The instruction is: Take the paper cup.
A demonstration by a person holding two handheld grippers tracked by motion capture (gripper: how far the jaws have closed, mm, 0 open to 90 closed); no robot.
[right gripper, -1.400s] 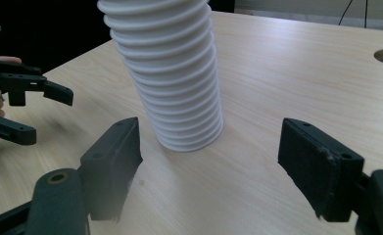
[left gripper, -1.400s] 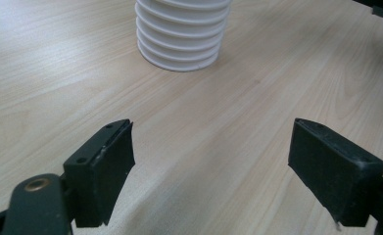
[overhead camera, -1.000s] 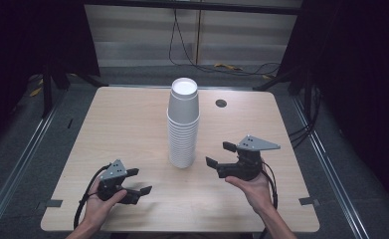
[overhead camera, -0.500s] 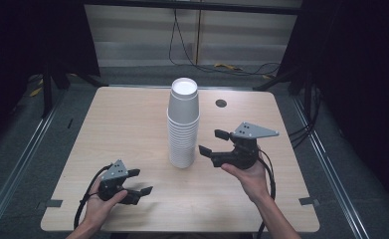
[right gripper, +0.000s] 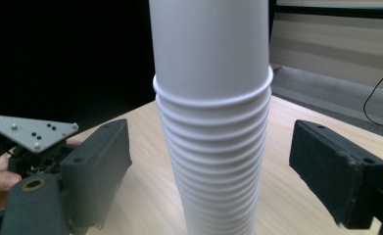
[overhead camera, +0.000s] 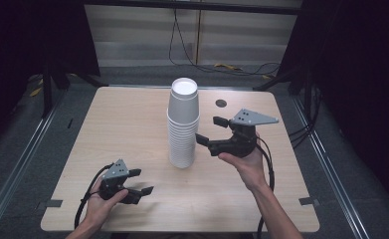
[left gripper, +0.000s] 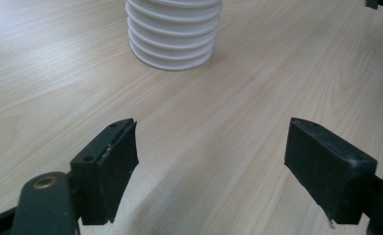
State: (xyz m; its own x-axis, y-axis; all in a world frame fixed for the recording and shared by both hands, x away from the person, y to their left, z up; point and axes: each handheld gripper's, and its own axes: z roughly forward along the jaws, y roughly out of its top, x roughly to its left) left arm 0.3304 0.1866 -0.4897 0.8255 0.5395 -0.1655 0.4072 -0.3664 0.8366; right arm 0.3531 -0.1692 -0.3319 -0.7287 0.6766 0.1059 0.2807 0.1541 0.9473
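Centrally, upright stack of white cups (overhead camera: 183, 124), topmost empty; left gripper (overhead camera: 141, 181) and right gripper (overhead camera: 209, 130) both agape, unladen.

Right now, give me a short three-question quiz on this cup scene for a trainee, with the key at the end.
1. True or false: the right gripper is clamped on the stack of white cups.
2. The stack is: A upright, B tipped on its side, C hanging from a gripper.
3. Which gripper sits low near the front edge of the table, away from the stack?
Key: 1 false; its jaws are open and face the stack without touching it. 2 A. 3 the left gripper.
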